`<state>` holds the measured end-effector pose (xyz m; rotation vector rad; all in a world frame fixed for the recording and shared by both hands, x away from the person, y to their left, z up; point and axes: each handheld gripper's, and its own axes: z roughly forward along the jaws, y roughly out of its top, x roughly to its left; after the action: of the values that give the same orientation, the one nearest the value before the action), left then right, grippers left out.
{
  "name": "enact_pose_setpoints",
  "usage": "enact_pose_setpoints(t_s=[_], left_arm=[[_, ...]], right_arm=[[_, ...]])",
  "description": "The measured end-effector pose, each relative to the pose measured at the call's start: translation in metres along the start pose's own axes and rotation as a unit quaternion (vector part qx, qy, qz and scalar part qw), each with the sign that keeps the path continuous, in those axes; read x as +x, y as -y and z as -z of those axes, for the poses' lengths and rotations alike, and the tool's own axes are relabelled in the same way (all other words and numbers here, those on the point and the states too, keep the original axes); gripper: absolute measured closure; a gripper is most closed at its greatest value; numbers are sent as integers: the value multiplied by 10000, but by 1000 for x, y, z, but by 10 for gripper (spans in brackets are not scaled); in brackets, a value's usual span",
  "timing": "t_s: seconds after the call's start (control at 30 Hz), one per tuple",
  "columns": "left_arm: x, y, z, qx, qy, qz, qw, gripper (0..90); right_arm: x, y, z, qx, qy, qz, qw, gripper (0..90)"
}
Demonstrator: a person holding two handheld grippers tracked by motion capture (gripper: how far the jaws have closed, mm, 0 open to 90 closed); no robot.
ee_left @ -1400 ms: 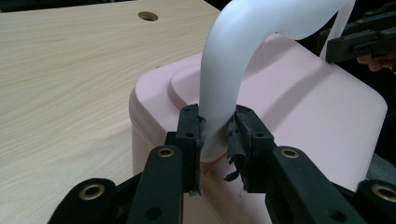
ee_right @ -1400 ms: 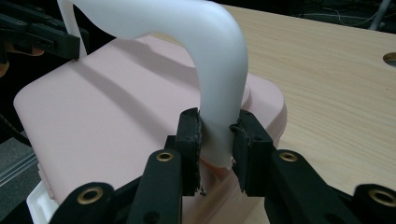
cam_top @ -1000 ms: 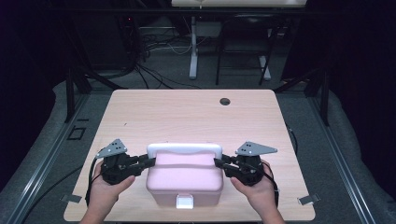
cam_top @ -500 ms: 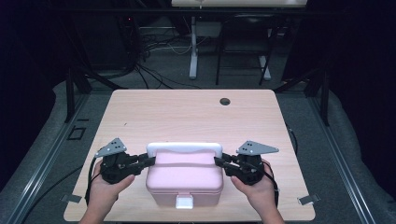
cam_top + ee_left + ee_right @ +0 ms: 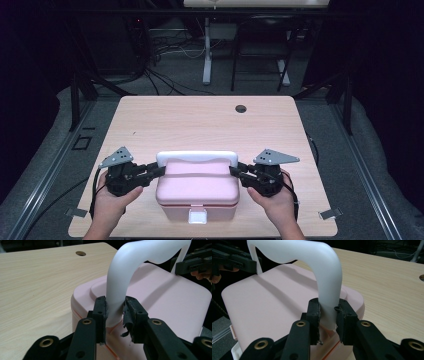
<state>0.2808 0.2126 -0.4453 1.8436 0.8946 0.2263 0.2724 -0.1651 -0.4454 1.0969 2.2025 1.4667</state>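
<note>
We count one pink box [image 5: 197,187], one white handle [image 5: 196,157] on it, two grippers and two hands. The box sits on the wooden table [image 5: 200,122] near the near edge, about in the middle between left and right. On its near side there is one white latch [image 5: 197,216], just at the table's near edge. The handle stands upright over the far part of the lid and bends down at both ends.

Our left gripper [image 5: 150,171] is at the left side of the box, and in the left gripper view its two jaws are pressed on the left leg of the handle [image 5: 117,290], one on each side. A bit of torn black pad hangs from one jaw. Our right gripper [image 5: 239,172] is at the right side of the box, and in the right gripper view its jaws clamp the right leg of the handle [image 5: 328,285] in the same way. Each hand, the left hand [image 5: 112,197] and the right hand [image 5: 272,200], holds its gripper from the near side.

The far half of the table is bare wood with one round hole [image 5: 241,108] near the far edge, so there is wide room beyond the box. To the left and right of the grippers only a narrow strip of table is left.
</note>
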Motion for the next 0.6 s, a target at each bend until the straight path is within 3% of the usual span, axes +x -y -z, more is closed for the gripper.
enact_pose_setpoints(t_s=[0.37,0.6], left_arm=[[1,-1,24,-75,-94,-73,9999,681],[-2,8,35,-21,-127,-137,9998,681]], right_arm=[[0,-3,1,-78,0,-34,10000,741],[-1,-5,1,-113,3,-46,9999,741]])
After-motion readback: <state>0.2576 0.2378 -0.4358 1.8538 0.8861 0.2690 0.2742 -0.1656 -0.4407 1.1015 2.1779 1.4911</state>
